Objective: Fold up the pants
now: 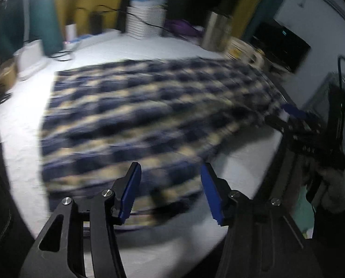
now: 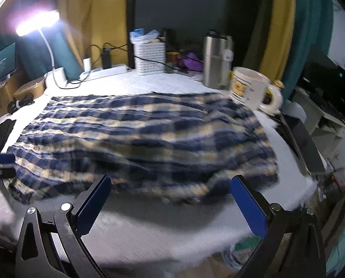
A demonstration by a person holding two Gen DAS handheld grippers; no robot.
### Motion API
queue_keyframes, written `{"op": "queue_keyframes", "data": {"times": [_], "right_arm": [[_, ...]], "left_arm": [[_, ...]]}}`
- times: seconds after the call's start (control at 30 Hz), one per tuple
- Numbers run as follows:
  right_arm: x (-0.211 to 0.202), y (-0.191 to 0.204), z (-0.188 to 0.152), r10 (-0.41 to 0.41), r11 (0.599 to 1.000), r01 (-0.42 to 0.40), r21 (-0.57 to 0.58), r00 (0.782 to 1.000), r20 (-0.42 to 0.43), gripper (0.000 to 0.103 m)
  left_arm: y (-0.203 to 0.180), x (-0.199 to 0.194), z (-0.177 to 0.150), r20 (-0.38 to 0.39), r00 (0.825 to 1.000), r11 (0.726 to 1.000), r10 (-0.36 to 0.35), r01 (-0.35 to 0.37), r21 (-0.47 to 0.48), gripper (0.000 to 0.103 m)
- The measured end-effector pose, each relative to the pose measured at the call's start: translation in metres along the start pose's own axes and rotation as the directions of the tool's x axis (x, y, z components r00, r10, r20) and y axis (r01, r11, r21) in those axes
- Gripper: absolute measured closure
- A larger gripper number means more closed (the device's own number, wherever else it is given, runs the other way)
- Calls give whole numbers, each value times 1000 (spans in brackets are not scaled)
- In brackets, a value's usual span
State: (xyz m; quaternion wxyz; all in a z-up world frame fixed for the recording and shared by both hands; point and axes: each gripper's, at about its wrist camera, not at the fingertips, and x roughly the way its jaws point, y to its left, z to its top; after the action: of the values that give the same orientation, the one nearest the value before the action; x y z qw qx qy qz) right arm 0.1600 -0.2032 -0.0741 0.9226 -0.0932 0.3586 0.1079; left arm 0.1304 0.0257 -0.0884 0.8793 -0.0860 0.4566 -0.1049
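We hold both tongs, the left gripper (image 1: 170, 173) and right gripper (image 2: 170, 187), spread and empty above the blue-and-cream checked pants (image 2: 135, 139), spread on the white table (image 2: 149, 231); a careless sweep could topple the white ceramic mug (image 2: 251, 88) just beside them.

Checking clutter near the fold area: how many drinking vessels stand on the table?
2. A steel tumbler stands at the far right edge, and a white mug sits just right of it, by the pants' far corner. Others may hide behind the basket.
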Motion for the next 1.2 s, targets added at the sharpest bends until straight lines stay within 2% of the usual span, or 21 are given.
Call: {"op": "queue_keyframes", "data": {"times": [0.07,0.17,0.3,0.37,0.4,0.43,0.5,0.77,0.87,0.97,1.0,1.03,1.07,1.1,1.13,1.2], "right_arm": [[-3,-11,-9,-11,1000,11,21,1000,-6,0],[-7,-24,-19,-21,999,21,42,1000,-13,0],[-12,-36,-29,-26,998,27,63,1000,-11,0],[-14,-38,-31,-25,997,26,66,1000,-8,0],[-15,-39,-32,-25,997,25,66,1000,-4,0],[-16,-40,-33,-23,997,23,68,1000,0,0],[-18,-40,-34,-23,997,22,75,1000,7,0],[-24,-40,-42,-16,997,15,81,1000,19,0],[-23,-41,-45,-13,996,12,87,1000,12,0],[-20,-41,-46,-13,996,12,88,1000,7,0],[-20,-41,-46,-13,996,13,90,1000,8,0],[-20,-42,-45,-13,996,12,93,1000,10,0],[-20,-43,-44,-14,995,13,100,1000,11,0],[-19,-44,-43,-15,994,14,107,1000,12,0],[-18,-45,-42,-16,993,14,114,1000,12,0],[-16,-48,-39,-12,991,10,131,1000,12,0]], "left_arm": [[-14,9,-2,-18,1000,1000,-14,15,25,50],[-28,22,-6,-51,999,998,3,1,66,49],[-35,34,-14,-45,996,989,71,-65,134,50],[-37,35,-17,-24,995,985,99,-94,147,64],[-36,34,-19,-7,989,977,145,-143,159,80],[-35,34,-19,2,988,974,157,-155,163,88],[-28,31,-21,8,989,979,149,-148,141,95],[-32,15,-43,19,985,980,174,-175,97,97],[-27,9,-47,18,987,985,163,-163,60,96],[-16,-1,-41,16,995,995,100,-99,-11,92],[-14,-7,-39,24,996,996,82,-82,-25,87],[-12,-13,-37,38,997,997,73,-71,-32,75],[-9,-22,-34,66,995,997,70,-67,-43,67],[-6,-28,-32,83,994,996,70,-66,-52,53],[-2,-33,-29,98,993,996,70,-64,-63,49],[12,-39,-19,123,989,993,86,-75,-94,49]]}}
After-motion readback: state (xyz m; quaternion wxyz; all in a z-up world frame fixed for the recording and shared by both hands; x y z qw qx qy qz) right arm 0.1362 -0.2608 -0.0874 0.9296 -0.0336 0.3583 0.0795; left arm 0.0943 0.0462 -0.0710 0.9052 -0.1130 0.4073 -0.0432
